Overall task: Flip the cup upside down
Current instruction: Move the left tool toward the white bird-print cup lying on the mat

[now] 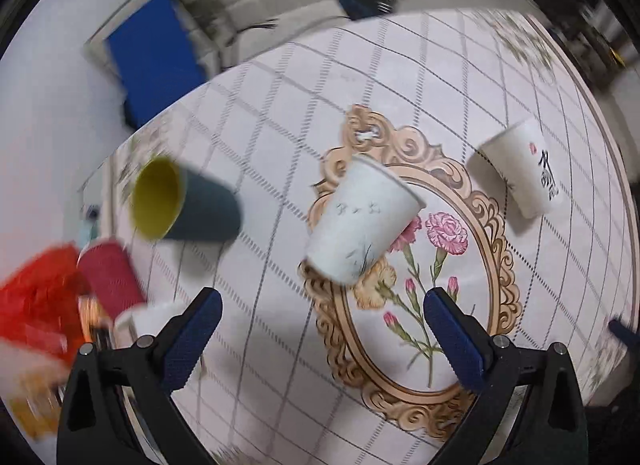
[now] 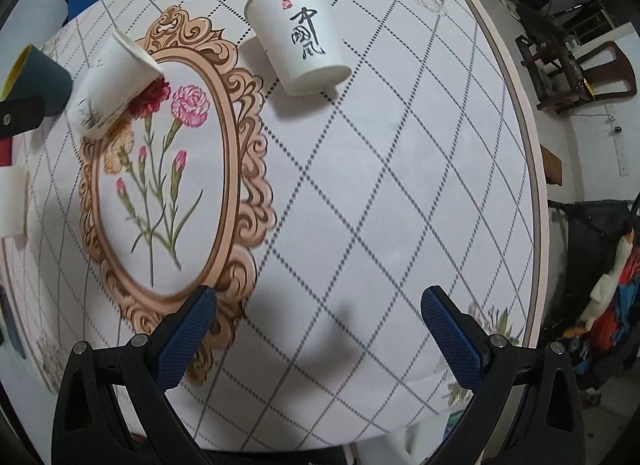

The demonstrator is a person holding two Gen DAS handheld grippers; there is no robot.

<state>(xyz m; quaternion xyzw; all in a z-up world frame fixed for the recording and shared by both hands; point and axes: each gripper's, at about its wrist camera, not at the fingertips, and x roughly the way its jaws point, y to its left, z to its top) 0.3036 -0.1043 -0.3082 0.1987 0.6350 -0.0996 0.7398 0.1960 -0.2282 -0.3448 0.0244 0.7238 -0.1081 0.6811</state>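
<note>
A white paper cup with faint grey print [image 1: 360, 221] stands on the table's flower medallion, in front of my open, empty left gripper [image 1: 320, 329]; it also shows in the right wrist view [image 2: 112, 81]. A second white cup with black calligraphy [image 1: 524, 169] stands at the right; in the right wrist view it [image 2: 300, 41] stands upside down, wide rim on the table, far ahead of my open, empty right gripper [image 2: 318, 329]. A dark teal cup with yellow inside [image 1: 184, 201] stands at the left, open mouth showing.
A ribbed red cup [image 1: 110, 277] and red packaging [image 1: 36, 305] sit at the left, with a white object [image 2: 12, 201] beside them. The patterned tablecloth [image 2: 380, 185] covers a round table; its edge [image 2: 536, 185] curves at the right. Chairs stand beyond.
</note>
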